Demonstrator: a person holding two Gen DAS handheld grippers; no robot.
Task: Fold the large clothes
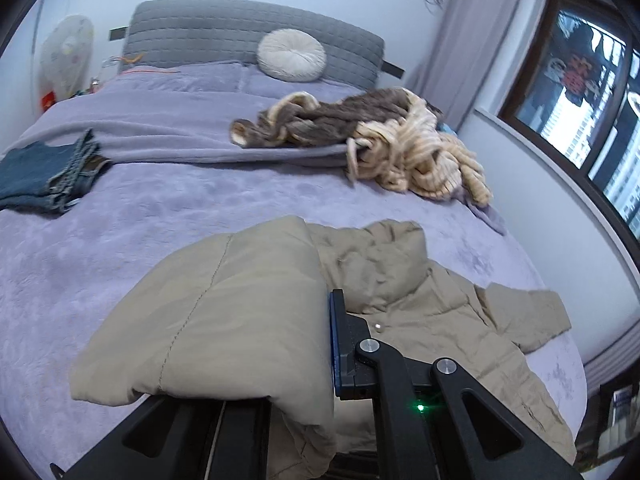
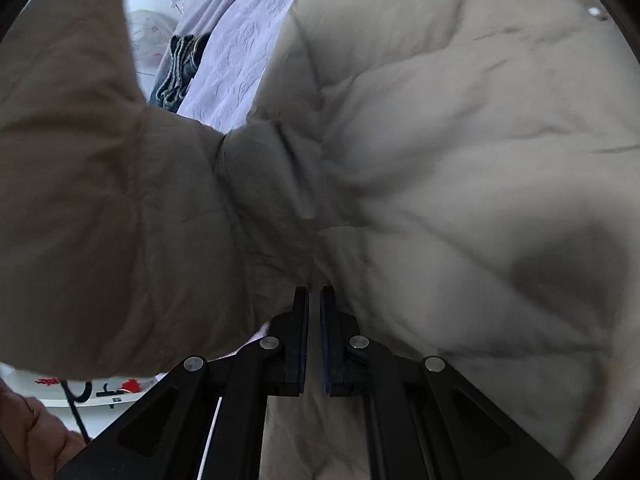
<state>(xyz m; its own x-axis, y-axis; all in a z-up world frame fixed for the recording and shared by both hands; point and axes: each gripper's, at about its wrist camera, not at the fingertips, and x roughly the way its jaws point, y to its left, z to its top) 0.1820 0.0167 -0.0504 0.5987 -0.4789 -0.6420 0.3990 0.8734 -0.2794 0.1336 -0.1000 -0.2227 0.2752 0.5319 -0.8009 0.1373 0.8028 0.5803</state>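
A beige padded jacket (image 1: 224,312) lies on the lilac bed (image 1: 160,208), collar towards the headboard. One quilted part of it is lifted and drapes over my left gripper (image 1: 316,340), which is shut on that fabric; only the right finger (image 1: 340,344) shows, as the left one is hidden under the cloth. In the right wrist view the jacket (image 2: 460,160) fills nearly the whole frame. My right gripper (image 2: 314,320) has its pads nearly together, pinching a bunched fold of the jacket, and creases radiate from its tips.
Folded blue jeans (image 1: 44,176) sit at the bed's left edge. A brown and cream fleece heap (image 1: 360,132) lies at the far right, a round cushion (image 1: 291,54) against the grey headboard. A window (image 1: 580,92) is on the right. A person's hand (image 2: 36,432) shows low left.
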